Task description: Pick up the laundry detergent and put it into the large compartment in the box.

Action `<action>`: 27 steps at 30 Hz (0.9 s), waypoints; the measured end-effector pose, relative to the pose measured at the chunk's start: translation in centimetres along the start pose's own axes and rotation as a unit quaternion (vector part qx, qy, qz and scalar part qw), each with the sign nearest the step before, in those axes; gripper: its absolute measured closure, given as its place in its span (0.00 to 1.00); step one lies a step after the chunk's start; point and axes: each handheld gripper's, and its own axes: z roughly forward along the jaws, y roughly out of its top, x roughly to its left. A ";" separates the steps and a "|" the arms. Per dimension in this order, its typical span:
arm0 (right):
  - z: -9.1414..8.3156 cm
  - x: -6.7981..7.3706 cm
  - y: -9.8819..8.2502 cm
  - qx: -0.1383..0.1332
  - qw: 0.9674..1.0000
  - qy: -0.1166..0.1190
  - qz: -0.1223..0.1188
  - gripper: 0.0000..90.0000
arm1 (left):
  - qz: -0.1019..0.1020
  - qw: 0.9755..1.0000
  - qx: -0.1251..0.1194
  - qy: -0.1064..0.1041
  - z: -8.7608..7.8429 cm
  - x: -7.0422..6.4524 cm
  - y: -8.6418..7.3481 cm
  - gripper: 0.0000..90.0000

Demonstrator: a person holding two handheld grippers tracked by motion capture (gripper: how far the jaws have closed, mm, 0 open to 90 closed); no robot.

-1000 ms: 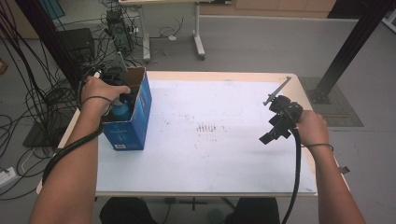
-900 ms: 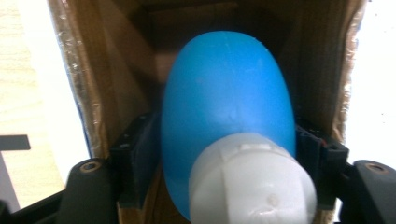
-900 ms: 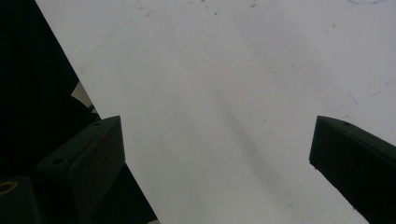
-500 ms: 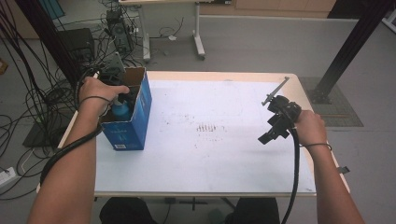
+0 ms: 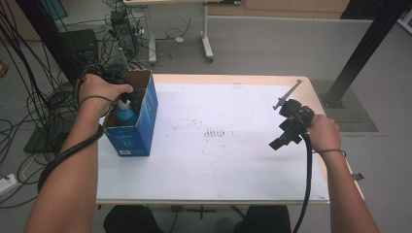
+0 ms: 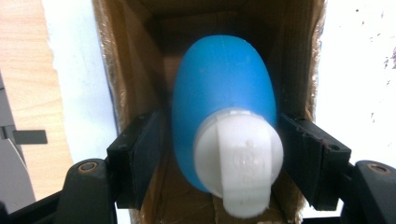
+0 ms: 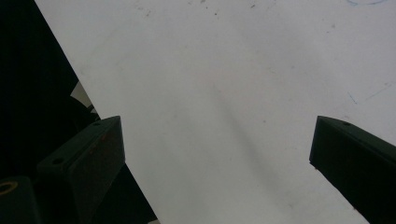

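A blue bottle (image 6: 222, 79) with a white cap (image 6: 238, 158) stands inside an open blue cardboard box (image 5: 133, 138) at the table's left edge; in the high view the bottle (image 5: 125, 114) shows in the box's mouth. My left gripper (image 6: 219, 140) reaches down into the box with one jaw on each side of the bottle's shoulder. Its jaws have just been opening, and a narrow gap shows by the left pad (image 6: 144, 154), so it is open around the bottle. My right gripper (image 5: 279, 142) hovers over the table's right part, its jaws (image 7: 217, 149) wide open above bare white tabletop.
The white table (image 5: 218, 160) carries faint pen marks (image 5: 216, 132) near its middle. A thin metal bar (image 5: 287, 94) sticks up behind the right gripper. Cables and equipment crowd the floor to the left, and a black post (image 5: 362, 53) stands at the far right.
The left hand has shifted slightly over the box. The right gripper keeps its place.
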 end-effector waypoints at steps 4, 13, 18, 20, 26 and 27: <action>-0.1 0.0 0.0 0.000 1.000 -0.001 0.000 0.04 | 0.002 1.000 -0.005 0.001 -0.7 -0.1 -0.1 0.35; -0.2 0.2 0.4 0.000 1.000 -0.002 -0.002 0.03 | 0.008 1.000 -0.016 0.006 -2.5 -0.3 -0.5 0.30; -0.2 0.3 0.6 0.000 1.000 -0.002 -0.004 0.03 | 0.015 1.000 -0.020 0.016 -3.5 -0.8 -0.9 0.26; -0.2 0.3 0.6 0.000 1.000 -0.002 -0.005 0.03 | 0.016 0.999 -0.021 0.019 -3.9 -1.0 -1.1 0.24; -0.3 0.5 0.8 0.000 1.000 -0.003 -0.008 0.03 | 0.018 0.999 -0.029 0.019 -5.2 -1.4 -1.4 0.16; -0.3 0.5 0.8 0.000 1.000 -0.004 -0.008 0.03 | 0.019 0.999 -0.029 0.019 -5.4 -1.5 -1.5 0.14</action>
